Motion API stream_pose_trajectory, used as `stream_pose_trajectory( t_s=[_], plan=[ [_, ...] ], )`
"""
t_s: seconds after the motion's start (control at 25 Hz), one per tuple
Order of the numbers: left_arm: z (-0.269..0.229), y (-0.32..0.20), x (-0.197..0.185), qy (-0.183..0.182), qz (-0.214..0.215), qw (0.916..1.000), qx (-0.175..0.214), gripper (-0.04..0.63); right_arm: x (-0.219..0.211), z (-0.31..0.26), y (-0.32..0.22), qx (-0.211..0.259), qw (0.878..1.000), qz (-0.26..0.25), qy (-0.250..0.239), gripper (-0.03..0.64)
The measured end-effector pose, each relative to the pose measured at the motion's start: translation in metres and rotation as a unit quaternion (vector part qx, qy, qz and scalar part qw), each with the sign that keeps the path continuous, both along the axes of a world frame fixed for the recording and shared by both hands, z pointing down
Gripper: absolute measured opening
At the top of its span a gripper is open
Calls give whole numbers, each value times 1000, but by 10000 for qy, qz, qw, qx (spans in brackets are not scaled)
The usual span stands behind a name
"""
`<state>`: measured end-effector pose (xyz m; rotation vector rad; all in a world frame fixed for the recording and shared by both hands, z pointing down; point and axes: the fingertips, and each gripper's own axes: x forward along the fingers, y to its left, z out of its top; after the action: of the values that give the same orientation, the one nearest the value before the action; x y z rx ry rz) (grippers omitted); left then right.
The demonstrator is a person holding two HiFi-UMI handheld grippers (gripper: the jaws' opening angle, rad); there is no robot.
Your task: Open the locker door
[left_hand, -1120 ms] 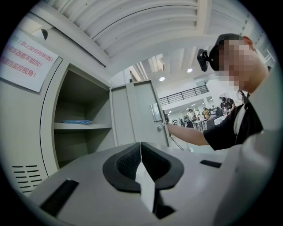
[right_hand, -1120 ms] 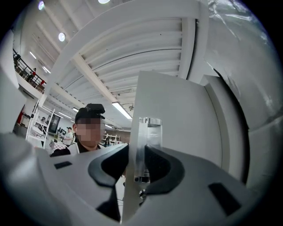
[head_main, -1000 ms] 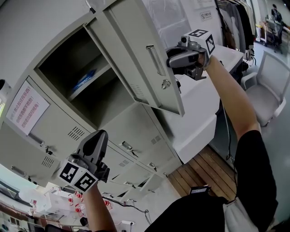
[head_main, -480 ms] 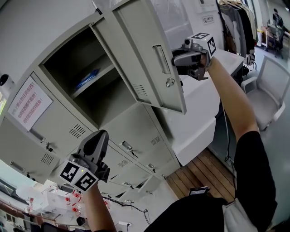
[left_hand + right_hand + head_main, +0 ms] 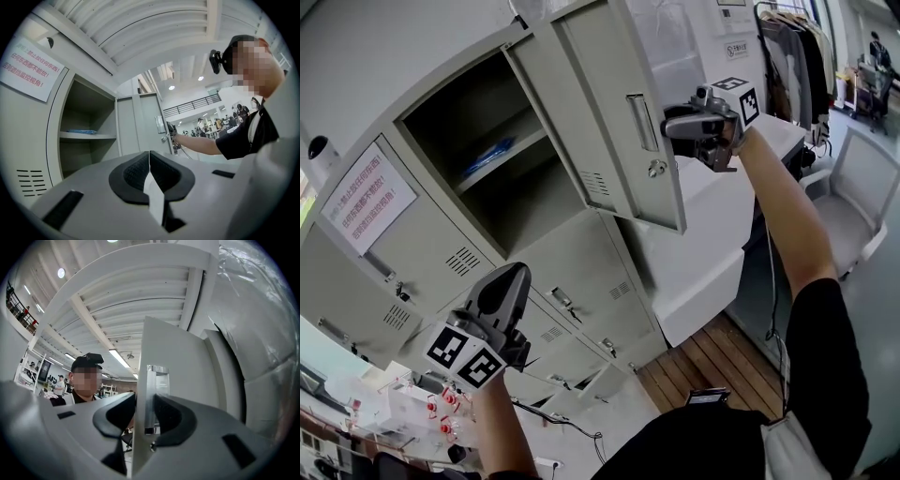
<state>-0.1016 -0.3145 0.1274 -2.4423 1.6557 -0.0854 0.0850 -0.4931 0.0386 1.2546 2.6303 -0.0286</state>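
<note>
The grey locker door (image 5: 609, 112) at the top of the cabinet stands swung wide open, its metal handle (image 5: 639, 122) facing me. My right gripper (image 5: 675, 127) is at the door's free edge. In the right gripper view the door edge (image 5: 178, 362) and handle (image 5: 152, 394) pass between the jaws of that gripper (image 5: 145, 416); the jaws are opening, and the pads sit close on either side. My left gripper (image 5: 506, 286) hangs low in front of the lower lockers, shut on nothing (image 5: 149, 171). The open compartment (image 5: 487, 178) holds a blue item (image 5: 492, 157) on its shelf.
A red-lettered notice (image 5: 361, 197) is stuck on the neighbouring locker. Closed lockers (image 5: 581, 309) fill the rows below. A white cabinet (image 5: 712, 244) stands right of the door, with a chair (image 5: 853, 206) and hanging clothes (image 5: 787, 47) beyond. Wooden flooring (image 5: 712, 356) lies below.
The door has swung a little further open and my right gripper has moved right with its edge. My left gripper has stayed where it was.
</note>
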Motion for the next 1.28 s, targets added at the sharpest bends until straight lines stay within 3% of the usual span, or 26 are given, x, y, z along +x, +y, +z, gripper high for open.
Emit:
stream_pose_trajectory(
  t_s=[0.32,0.68,0.76,0.88,1.16,1.28],
  plan=[
    [4,9,3,195,2,9998,79,18,-1,-2,8,128,9960,876,-130,153],
    [14,15,-1,464,-5,9989,112,18,4,-15,6,-47,9768,2072,-534,160],
    [16,16,-2,533,-17,9985,119,18,11,-22,4,-145,9672,2434,-712,158],
    [18,16,0,590,6,9982,134,18,24,-36,1,-139,9435,3120,-1107,153],
    [19,18,7,588,2,9977,337,18,40,-42,39,467,8898,4302,-1448,114],
    [20,24,11,473,-118,9975,512,18,38,-32,62,677,8765,4512,-1535,91]
  ],
)
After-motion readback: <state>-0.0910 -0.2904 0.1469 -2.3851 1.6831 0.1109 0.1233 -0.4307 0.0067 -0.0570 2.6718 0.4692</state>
